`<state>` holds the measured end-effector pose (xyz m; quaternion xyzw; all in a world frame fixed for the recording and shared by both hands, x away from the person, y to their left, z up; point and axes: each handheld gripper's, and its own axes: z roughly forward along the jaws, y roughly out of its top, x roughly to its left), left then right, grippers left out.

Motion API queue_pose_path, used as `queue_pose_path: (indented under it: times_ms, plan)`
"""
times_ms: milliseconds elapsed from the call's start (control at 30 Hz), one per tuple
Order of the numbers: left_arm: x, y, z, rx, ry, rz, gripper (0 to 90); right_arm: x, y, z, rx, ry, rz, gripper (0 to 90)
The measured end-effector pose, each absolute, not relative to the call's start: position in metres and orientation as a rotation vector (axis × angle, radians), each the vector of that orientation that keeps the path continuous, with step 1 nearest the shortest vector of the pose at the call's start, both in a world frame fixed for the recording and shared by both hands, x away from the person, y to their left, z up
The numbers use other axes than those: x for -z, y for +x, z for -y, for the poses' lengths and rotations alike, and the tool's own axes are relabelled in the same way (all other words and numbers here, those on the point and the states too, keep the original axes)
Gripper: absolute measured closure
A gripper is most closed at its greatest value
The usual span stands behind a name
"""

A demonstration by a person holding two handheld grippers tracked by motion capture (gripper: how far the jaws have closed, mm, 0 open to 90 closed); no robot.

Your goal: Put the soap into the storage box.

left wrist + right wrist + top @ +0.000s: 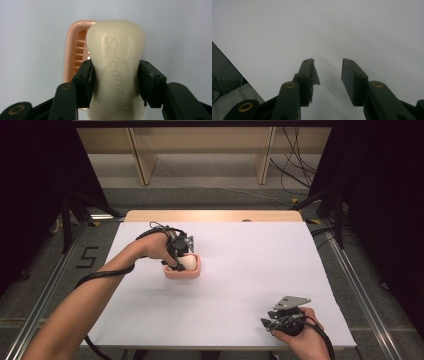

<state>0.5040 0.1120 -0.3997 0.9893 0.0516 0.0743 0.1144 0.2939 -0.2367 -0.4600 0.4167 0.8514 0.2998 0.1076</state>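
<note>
Left forearm in from lower left of the high view, angled up toward frame centre, wrist bent, left gripper (pixel 179 254) pointing down into the pink soap dish (pixel 183 270) just left of centre. Cable looped back along the forearm. In the left gripper view, left gripper (pixel 115 82) clamped on a cream Safeguard soap bar (pixel 117 62): pads (pixel 86 82) pressed flat on both narrow sides of the bar, about mid-length, embossed logo face up toward the camera. Bar held lengthwise, far end over the dish (pixel 75 50); slatted dish floor visible at left of the bar. Contact between bar and dish floor: cannot tell.

Right hand at lower right of the high view, resting near the table's near edge, right gripper (pixel 272 318) aimed left and toward frame centre, grey three-cornered plate on top. Well apart from the dish. In the right gripper view, right gripper (pixel 329 75) with jaws spread, nothing between them, bare sheet beyond. Left pad (pixel 314 75) with torn, peeling lining at its tip.

Surface: white sheet (pixel 250 270) over a wooden table (pixel 215 216), wood strip exposed along the far edge. Grey floor around, metal rails left and right, a "5" (pixel 87 257) marked on the floor at left. Wooden frame legs (pixel 140 160) and loose cables (pixel 295 165) at top, black curtains both sides.
</note>
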Motion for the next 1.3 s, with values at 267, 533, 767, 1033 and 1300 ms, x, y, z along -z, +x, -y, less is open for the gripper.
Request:
queue_pose_path:
  times_ms: [267, 533, 767, 1033, 1300]
  plan:
    - [0.402, 0.506, -0.112, -0.225, 2.896, -0.159, 49.2, 0.46, 0.294, 0.237, -0.882, 1.228, -2.508, 62.1]
    - [0.403, 0.51, -0.111, -0.249, 2.891, -0.164, 49.2, 0.46, 0.294, 0.237, -0.882, 1.228, -2.511, 62.0]
    - [0.408, 0.513, -0.111, -0.268, 2.896, -0.173, 49.2, 0.46, 0.293, 0.236, -0.885, 1.235, -2.507, 62.0]
    - [0.41, 0.516, -0.111, -0.275, 2.894, -0.181, 49.2, 0.459, 0.293, 0.237, -0.876, 1.232, -2.512, 62.0]
    - [0.413, 0.52, -0.112, -0.295, 2.887, -0.194, 49.2, 0.46, 0.293, 0.236, -0.886, 1.231, -2.51, 62.0]
